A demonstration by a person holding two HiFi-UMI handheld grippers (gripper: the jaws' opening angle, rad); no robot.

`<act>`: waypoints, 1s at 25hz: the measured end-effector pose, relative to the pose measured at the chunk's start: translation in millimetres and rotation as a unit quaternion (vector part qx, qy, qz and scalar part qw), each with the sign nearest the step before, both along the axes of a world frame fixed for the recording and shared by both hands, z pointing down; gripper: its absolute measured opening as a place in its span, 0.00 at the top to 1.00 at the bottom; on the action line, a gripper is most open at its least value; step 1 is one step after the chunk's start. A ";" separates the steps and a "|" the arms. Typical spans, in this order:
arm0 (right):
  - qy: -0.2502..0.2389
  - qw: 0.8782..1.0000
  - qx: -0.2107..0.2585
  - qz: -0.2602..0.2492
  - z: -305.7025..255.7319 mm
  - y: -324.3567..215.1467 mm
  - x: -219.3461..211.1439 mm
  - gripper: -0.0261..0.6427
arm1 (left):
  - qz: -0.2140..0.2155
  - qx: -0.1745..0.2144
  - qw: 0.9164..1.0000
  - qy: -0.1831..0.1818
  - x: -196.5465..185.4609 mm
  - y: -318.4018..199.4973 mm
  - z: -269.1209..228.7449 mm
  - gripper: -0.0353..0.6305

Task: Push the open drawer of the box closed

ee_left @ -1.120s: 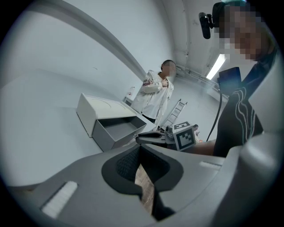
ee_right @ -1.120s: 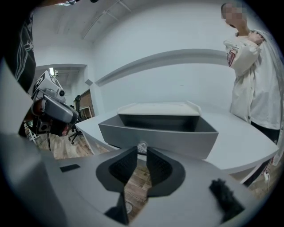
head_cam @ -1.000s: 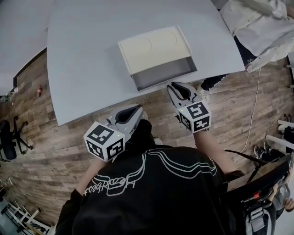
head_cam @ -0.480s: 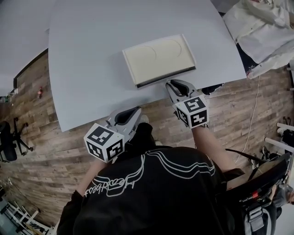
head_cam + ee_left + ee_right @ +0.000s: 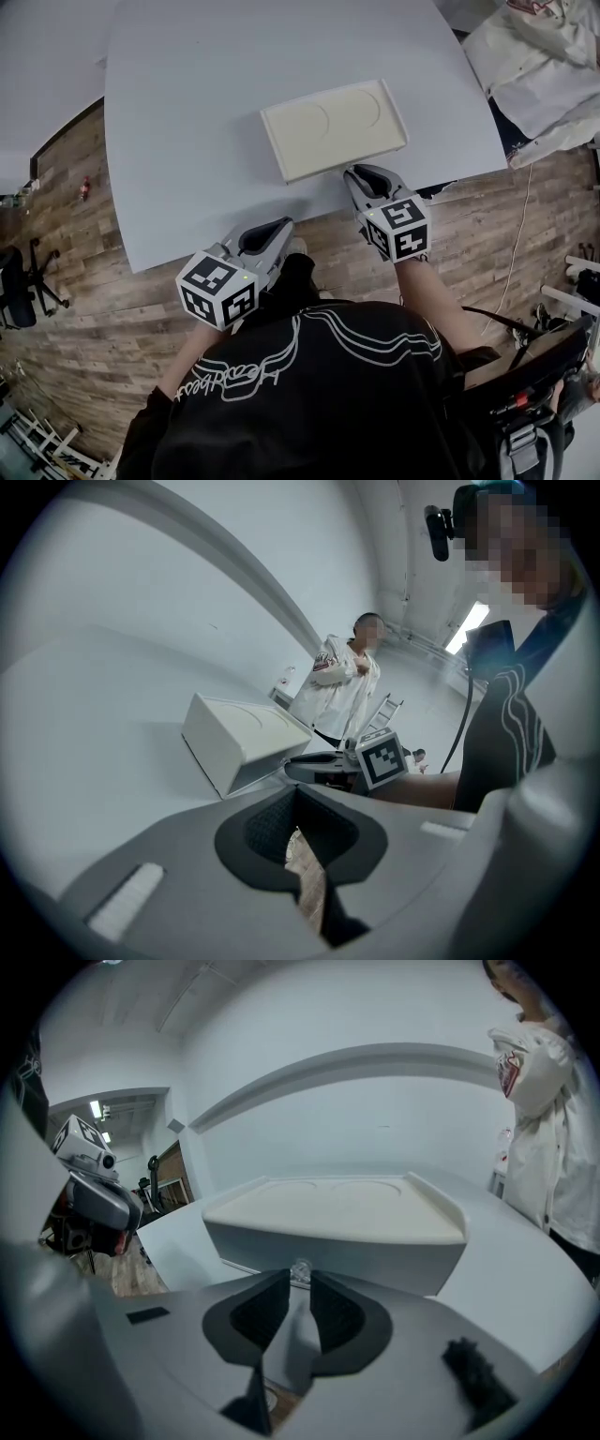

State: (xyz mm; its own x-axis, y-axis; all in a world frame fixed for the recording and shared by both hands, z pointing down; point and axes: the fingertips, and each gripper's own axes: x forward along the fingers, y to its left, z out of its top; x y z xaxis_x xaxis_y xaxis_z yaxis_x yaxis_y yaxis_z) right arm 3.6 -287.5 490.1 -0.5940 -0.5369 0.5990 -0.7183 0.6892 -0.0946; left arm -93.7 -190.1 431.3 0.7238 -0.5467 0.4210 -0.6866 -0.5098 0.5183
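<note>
The cream box (image 5: 333, 127) lies on the pale grey table (image 5: 187, 122) near its front edge, and its drawer sits flush in the front face. My right gripper (image 5: 353, 172) is shut, its tips against that front face. In the right gripper view the box (image 5: 337, 1213) fills the middle, and a small clear knob (image 5: 300, 1270) shows just beyond the right gripper (image 5: 300, 1281). My left gripper (image 5: 281, 226) is shut and hangs off the table over the wooden floor, left of the box. The left gripper view shows the box (image 5: 239, 738) with the right gripper (image 5: 323, 766) at its front.
A person in white (image 5: 544, 1147) stands past the table's right side, also seen as white clothing (image 5: 534, 66). The table's curved front edge (image 5: 234, 246) runs just ahead of my left gripper. An office chair (image 5: 19, 281) stands on the wooden floor at far left.
The drawer stood open one second ago and now sits flush in the box. My right gripper moved forward with it, and the box slid a little farther back. The left gripper barely moved.
</note>
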 end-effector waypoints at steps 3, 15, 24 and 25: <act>-0.001 1.000 0.007 -0.002 -1.8 -0.4 4.6 0.85 | 0.001 0.001 1.000 0.003 4.5 -0.6 -0.9 0.94; -0.157 0.986 0.020 -0.057 -96.1 87.9 17.0 0.93 | 0.009 0.056 0.998 -0.007 39.3 44.8 -35.4 0.94; -0.228 0.966 0.053 -0.108 -171.3 186.2 54.4 0.95 | 0.005 0.114 0.993 -0.002 84.9 106.3 -90.4 0.94; -0.229 0.966 0.055 -0.111 -174.4 195.1 58.4 0.95 | 0.005 0.119 0.993 -0.001 89.5 112.7 -95.8 0.94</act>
